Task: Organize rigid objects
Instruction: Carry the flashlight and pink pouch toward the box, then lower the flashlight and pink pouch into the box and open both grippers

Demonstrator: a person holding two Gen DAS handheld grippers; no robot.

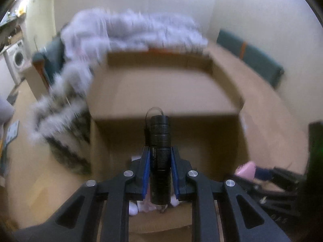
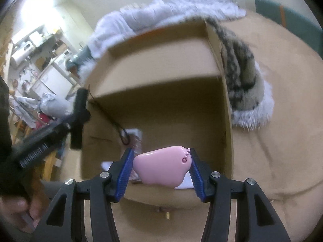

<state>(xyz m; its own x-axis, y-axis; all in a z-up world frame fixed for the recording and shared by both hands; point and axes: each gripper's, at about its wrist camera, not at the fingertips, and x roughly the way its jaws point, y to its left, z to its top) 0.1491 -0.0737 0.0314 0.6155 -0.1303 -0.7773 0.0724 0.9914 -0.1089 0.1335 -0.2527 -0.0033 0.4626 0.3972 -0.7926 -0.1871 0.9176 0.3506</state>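
The left hand-held gripper clamps a black flashlight; the right hand-held gripper clamps a pink plastic case. Both objects hang above the open cardboard box, not yet released. A few pale items already lie inside; depositing remains.

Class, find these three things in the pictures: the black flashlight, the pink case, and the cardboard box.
flashlight [image 1: 159, 151], left wrist view, on its ribbed barrel.
pink case [image 2: 163, 166], right wrist view, on its smooth front.
cardboard box [image 2: 161, 58], right wrist view, on its far inner wall.
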